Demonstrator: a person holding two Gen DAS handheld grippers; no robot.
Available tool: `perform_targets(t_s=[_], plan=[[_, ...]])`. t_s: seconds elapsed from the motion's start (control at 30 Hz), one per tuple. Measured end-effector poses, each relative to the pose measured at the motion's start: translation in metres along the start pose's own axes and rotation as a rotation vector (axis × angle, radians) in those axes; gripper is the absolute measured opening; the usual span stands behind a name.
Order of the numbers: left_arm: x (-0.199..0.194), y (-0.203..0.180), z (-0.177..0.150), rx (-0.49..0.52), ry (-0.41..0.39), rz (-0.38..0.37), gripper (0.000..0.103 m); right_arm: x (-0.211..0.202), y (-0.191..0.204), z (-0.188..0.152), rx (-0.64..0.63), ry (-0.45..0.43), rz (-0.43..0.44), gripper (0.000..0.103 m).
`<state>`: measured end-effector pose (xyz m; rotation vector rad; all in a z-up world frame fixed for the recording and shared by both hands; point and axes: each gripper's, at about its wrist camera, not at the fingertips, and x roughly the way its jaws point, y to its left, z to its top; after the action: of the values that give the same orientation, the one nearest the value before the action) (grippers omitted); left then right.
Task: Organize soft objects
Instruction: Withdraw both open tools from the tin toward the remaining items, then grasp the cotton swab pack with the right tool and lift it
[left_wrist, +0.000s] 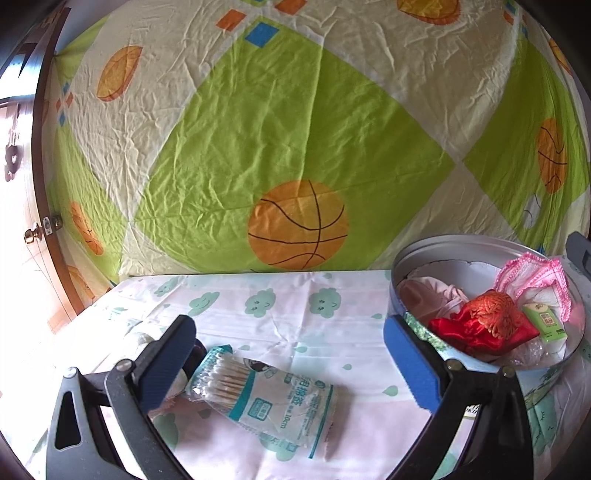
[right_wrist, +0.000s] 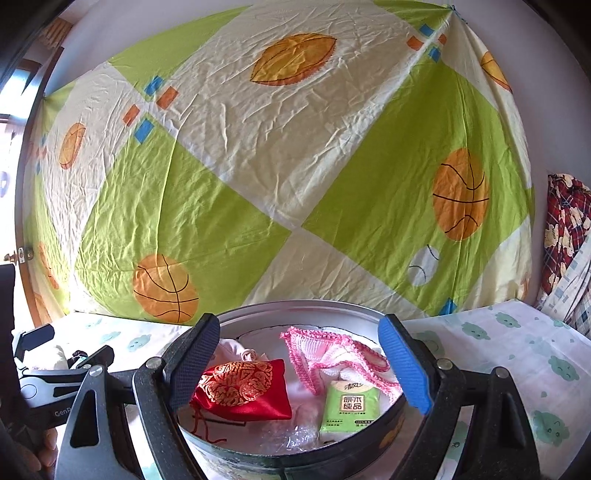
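Clear plastic packet of wooden-stemmed cotton swabs, teal print (left_wrist: 258, 387), lies flat on the pale cloud-print tablecloth (left_wrist: 295, 314), long axis running from near the left gripper's (left_wrist: 291, 363) dark left-hand finger down toward the camera; it sits between the two fingers but closer to the dark one, apart from the blue-padded finger (left_wrist: 410, 363). The jaws stand wide apart and released, nothing pinched. Judged step: pick up this packet and move it to the round metal tin (left_wrist: 436, 254), which stands just beside the blue finger on the right. To do it well: centre the packet between the pads first, lower until the pads straddle the thick bundled end where the swab heads bunch, and close across the short width; the loose flat end of the film would likely slip or crumple. A pale soft item (left_wrist: 177, 384) lies partly hidden behind the dark finger, touching the packet; what it is I cannot tell, and it may get caught in the closing. The tin already holds a red embroidered satin pouch (right_wrist: 243, 391), a pink-edged crocheted cloth (right_wrist: 332, 354), a green tissue pack (right_wrist: 349, 410) and a pale pink garment (left_wrist: 432, 299). Right gripper (right_wrist: 301, 369) hovers over the tin, fingers spread wide, holding nothing.
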<state>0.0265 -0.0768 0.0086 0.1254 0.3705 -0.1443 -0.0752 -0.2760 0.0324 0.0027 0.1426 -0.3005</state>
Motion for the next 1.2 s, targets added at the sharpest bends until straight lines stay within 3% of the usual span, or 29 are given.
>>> perform_targets(t_s=[0.27, 0.67, 1.03, 1.2], plan=[[0.009, 0.040, -0.003, -0.068, 0.038, 0.024, 0.103, -0.009, 0.016, -0.002, -0.021, 0.004, 0.020, 0.089], [0.017, 0.076, -0.003, -0.093, 0.066, 0.051, 0.103, -0.025, 0.041, -0.006, -0.062, 0.017, 0.057, 0.089], [0.026, 0.109, -0.006, -0.098, 0.089, 0.117, 0.103, -0.019, 0.088, -0.017, -0.098, 0.130, 0.202, 0.089], [0.033, 0.143, -0.004, -0.174, 0.109, 0.153, 0.103, -0.008, 0.116, -0.022, -0.104, 0.196, 0.296, 0.089]])
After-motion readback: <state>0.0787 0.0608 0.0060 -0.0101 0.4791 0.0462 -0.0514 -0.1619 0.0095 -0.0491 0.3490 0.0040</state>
